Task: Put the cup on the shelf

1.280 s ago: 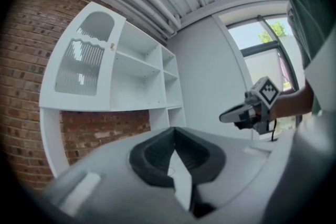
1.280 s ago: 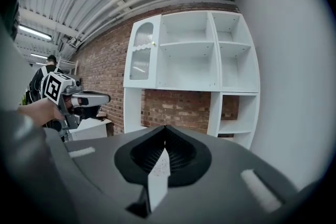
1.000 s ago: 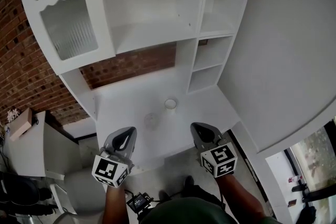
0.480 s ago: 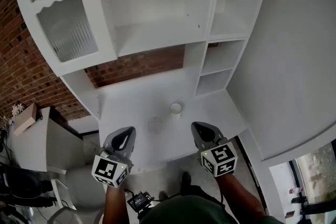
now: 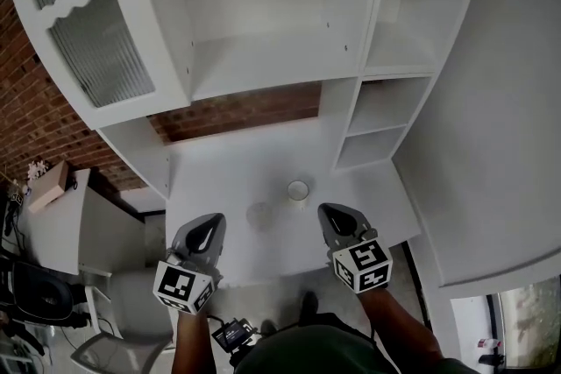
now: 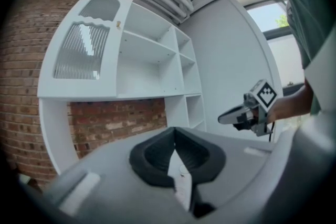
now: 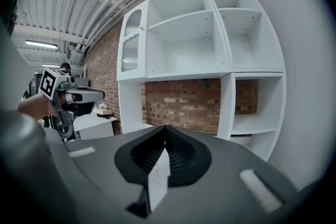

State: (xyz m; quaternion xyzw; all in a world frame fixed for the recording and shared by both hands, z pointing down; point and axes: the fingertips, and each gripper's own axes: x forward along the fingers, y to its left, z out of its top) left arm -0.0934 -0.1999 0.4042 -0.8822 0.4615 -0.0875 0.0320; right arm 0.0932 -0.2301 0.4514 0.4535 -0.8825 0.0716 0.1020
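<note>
A small white cup [image 5: 298,190] stands upright on the white desk top [image 5: 228,162] under the white shelf unit [image 5: 263,57]. My left gripper [image 5: 213,218] is shut and empty, near the desk's front edge, left of and short of the cup. My right gripper [image 5: 327,209] is also shut and empty, just right of the cup and a little nearer me. In the left gripper view the jaws [image 6: 175,132] meet at the tips, and the right gripper [image 6: 247,113] shows beside them. The right gripper view shows its jaws [image 7: 166,128] closed and pointing at the shelves [image 7: 210,44].
A faint clear glass-like object [image 5: 259,215] sits on the desk left of the cup. A ribbed-glass cabinet door [image 5: 88,39] stands open at the left. A brick wall [image 5: 237,114] backs the desk. Narrow cubbies [image 5: 372,131] lie at the right, a side table [image 5: 79,223] at the left.
Both grippers have moved forward towards the desk. The cup and desk now sit lower in the head view and closer to the jaw tips. Both grippers stayed shut.
</note>
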